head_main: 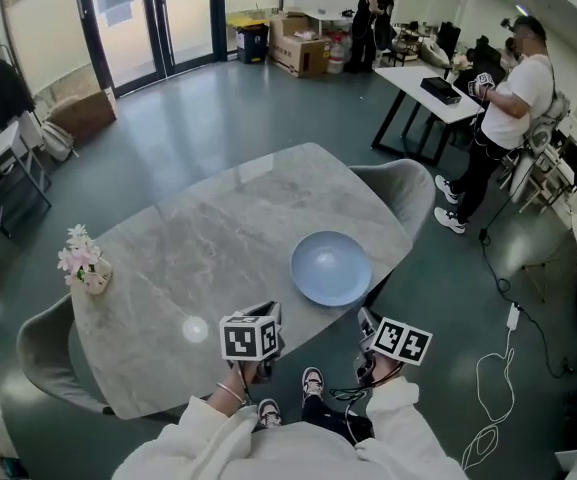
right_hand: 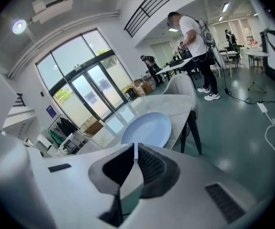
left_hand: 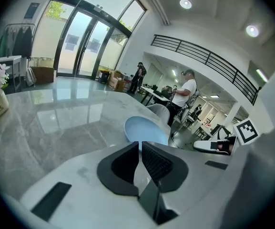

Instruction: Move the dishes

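Plate (right_hand: pixel 147 129) beyond right tool (right_hand: pixel 135 150); seemingly apart.

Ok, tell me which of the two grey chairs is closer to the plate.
The chair at the far right edge of the table, just beyond the blue plate. The other chair stands at the left end, near the flowers.

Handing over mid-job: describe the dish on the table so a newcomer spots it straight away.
Find the large grey marble table in the open floor area. The plate lies flat near its right edge, beside the grey chair. It is round, pale blue and empty, the only dish there; the table's other item, a small pot of pink flowers, stands at the left end.
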`<state>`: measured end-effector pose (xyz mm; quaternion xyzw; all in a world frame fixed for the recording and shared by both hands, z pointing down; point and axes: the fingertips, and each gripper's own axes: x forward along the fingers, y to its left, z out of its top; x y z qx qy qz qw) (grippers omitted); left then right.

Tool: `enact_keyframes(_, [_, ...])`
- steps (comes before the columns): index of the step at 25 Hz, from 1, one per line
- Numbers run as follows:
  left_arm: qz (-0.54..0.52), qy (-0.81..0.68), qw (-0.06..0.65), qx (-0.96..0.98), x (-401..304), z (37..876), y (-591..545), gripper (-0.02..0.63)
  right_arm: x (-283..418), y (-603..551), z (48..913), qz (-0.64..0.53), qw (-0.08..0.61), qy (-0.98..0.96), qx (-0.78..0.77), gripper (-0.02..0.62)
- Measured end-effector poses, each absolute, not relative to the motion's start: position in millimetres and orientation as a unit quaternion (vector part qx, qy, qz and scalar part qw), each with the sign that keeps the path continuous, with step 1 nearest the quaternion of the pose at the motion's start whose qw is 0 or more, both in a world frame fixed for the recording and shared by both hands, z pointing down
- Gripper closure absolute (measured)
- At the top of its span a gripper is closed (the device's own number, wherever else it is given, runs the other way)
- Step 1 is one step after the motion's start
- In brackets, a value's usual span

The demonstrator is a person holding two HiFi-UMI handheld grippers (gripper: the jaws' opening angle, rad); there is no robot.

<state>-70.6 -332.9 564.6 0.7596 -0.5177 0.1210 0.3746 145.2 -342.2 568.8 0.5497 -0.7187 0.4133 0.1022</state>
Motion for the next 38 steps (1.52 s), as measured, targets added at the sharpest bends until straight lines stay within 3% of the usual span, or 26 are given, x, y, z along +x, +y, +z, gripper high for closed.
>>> enact_keyframes(17, [0.123,-0.507,0.375,0.766,-93,570,-273,0.591,92,-283,548,0.38,0.11,-0.746,0.536,0.532])
enact_keyframes(33, [0.158,-0.501,0.356,0.773,-39,565,-251,0.591,139,-248,540,0.389,0.077,-0.747,0.534,0.532])
enact_keyframes(38, [0.159,-0.513,0.35,0.768,-19,559,-224,0.591,159,-220,540,0.367,0.101,-0.758,0.53,0.532])
